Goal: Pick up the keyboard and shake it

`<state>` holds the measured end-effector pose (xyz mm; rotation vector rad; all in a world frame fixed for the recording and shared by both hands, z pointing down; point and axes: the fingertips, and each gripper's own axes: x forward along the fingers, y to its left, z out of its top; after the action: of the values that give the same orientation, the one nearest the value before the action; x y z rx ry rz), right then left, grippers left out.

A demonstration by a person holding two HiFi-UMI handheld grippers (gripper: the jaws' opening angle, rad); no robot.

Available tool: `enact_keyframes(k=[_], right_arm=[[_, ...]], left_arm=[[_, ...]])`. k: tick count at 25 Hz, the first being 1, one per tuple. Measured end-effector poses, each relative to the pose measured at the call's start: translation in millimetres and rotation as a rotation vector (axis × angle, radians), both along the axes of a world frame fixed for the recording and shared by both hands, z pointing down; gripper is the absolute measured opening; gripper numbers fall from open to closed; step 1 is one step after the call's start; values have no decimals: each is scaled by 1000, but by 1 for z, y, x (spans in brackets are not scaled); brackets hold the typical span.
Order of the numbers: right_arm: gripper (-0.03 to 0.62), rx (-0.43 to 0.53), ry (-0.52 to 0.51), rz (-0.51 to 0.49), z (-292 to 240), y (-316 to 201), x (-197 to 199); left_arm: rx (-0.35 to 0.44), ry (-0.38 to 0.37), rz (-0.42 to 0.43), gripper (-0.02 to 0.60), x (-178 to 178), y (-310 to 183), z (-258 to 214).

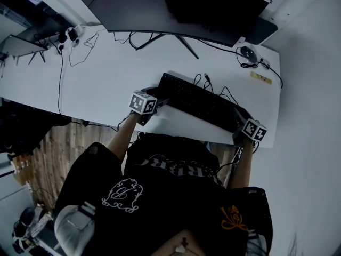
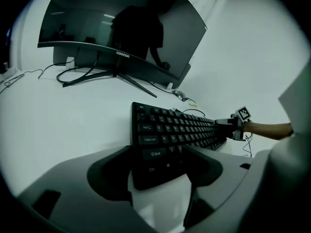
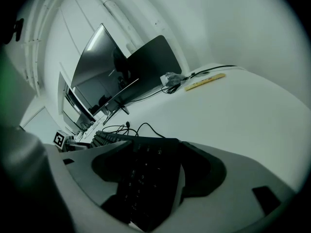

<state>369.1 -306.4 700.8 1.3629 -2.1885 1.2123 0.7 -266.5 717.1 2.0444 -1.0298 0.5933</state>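
Crosswise, the keyboard lies flat on the worktop, its long axis running hand to hand; left gripper and right gripper each straddle one end, fingers spread, not visibly pinching

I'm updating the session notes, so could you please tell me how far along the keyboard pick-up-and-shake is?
Done: the left gripper and right gripper each straddle one end of the keyboard. In hand: the grip; the jaws sit close against its edges, but whether they press yet is unclear. Remaining: lifting it, since it lies flat on the desk, then shaking.
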Motion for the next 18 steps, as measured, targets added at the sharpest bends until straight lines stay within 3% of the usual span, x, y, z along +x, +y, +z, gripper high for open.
enact_keyframes(k=[2,5,12,18], right_arm=[[311,22,6,17,-7,-1,3],[273,55,10,12,-15,-4,8],[272,166,54,-24,-59,-12,-12],[272,322,108,-18,-119,-14,-29]], left_arm=[[21,1,-26,297,-3,-2,0],[52,-2,-30,293,-3,-5,-5],[110,7,-72,281,-20,-18,-24],[207,34,-69,281,-34,-33,-61]])
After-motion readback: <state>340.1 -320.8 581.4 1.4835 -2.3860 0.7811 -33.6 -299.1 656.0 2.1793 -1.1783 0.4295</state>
